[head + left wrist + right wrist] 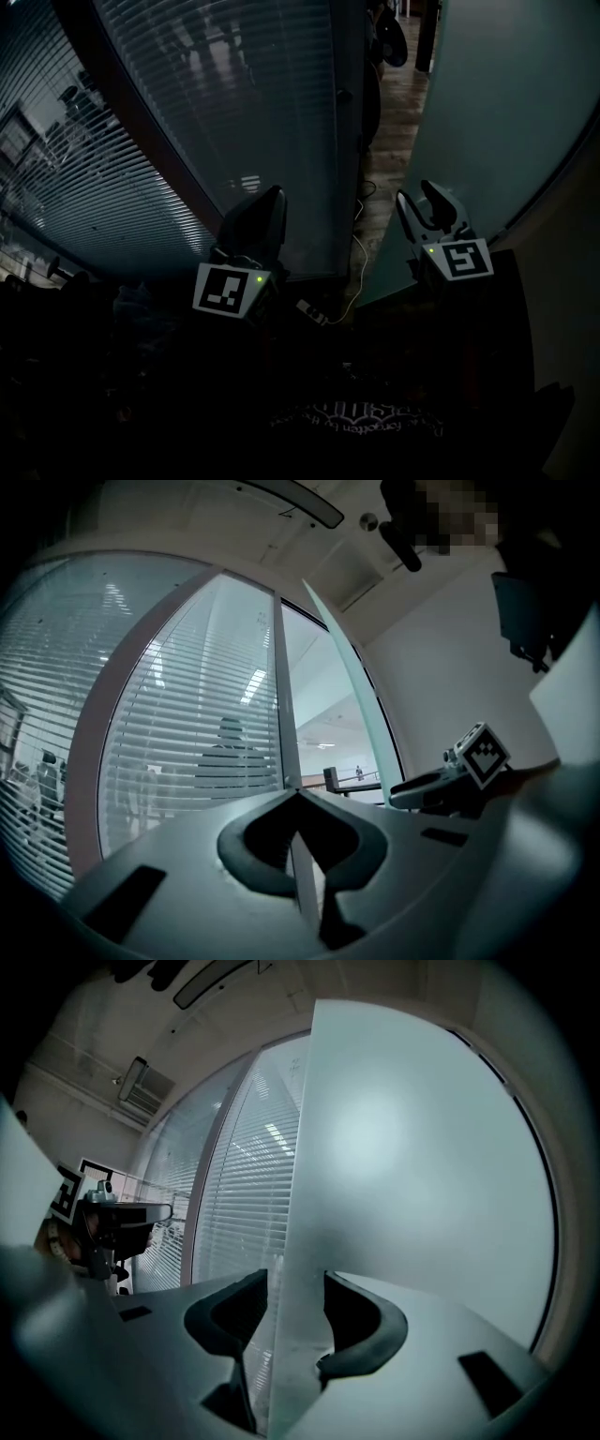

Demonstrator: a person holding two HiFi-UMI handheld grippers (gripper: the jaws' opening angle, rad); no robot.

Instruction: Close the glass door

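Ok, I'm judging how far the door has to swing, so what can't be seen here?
Glass door hinge and latch: cut off in every view.
Right gripper: jaws straddle the door edge; right gripper view doesn't show whether they pinch it.
Bottom of the head view: too dark.
Figure behind blinds: left gripper view, slats blur it.

Frosted, matt glass door point(422, 1176); glossy wood floor point(392, 112); smooth matt plastic right gripper point(296, 1283).

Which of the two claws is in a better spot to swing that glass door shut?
The right claw: the glass door edge already sits between its jaws. The left claw is shut, empty, and points at the blinds instead.
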